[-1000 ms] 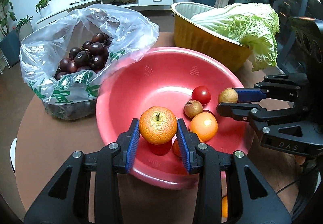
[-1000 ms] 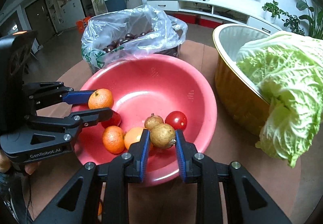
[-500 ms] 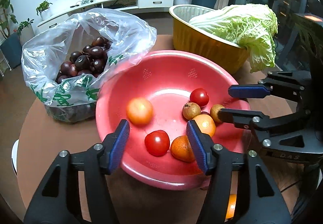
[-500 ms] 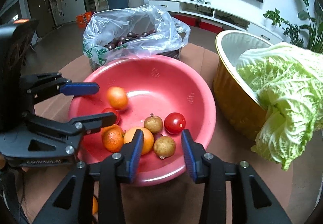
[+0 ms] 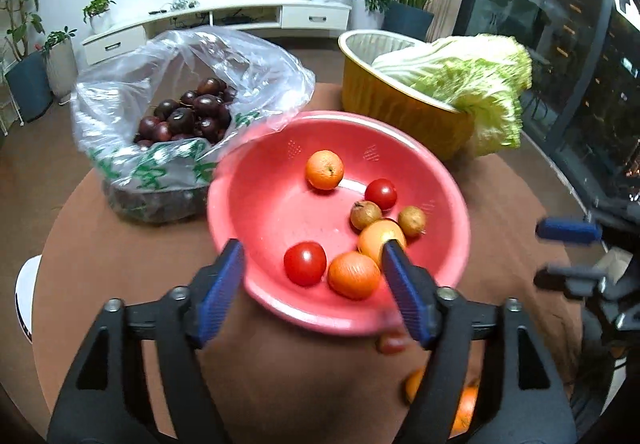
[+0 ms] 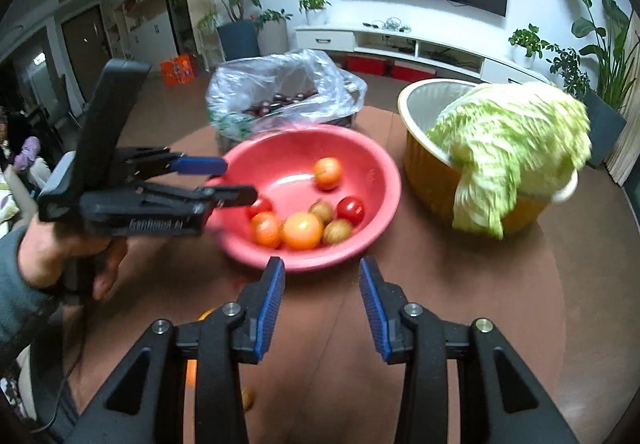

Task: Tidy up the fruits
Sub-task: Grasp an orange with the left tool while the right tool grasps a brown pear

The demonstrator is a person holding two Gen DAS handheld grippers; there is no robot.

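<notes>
**Desk:** What are the two grippers doing over the fruit?

**Photographer:** The left gripper (image 5: 312, 276) hangs above the near rim of the red basin (image 5: 256, 179) with its jaws standing wide and nothing pinched between them; they have just been opening. The right gripper (image 6: 322, 298) hovers over bare brown table (image 6: 480, 284) short of the basin, jaws parted and empty, having opened a moment back.

**Desk:** And the fruit?

**Photographer:** All loose in the basin. Seen between the left jaws lie a red tomato (image 5: 305, 263) and an orange (image 5: 354, 275); a paler orange (image 5: 378, 236) sits just behind the right-hand pad. Beyond it are two small brown fruits (image 5: 366, 214), touching or nearly so, then a second tomato (image 5: 381, 193). Farthest from the gripper, an orange (image 5: 325, 169) rests alone.

**Desk:** Anything else in frame?

**Photographer:** Ahead and left of the left gripper, a clear plastic bag (image 5: 256, 71) of dark plums (image 5: 188, 113). Ahead and right, a gold bowl (image 5: 396, 103) holding a napa cabbage (image 5: 472, 79). A hand (image 6: 72, 252) grips the left tool.
</notes>
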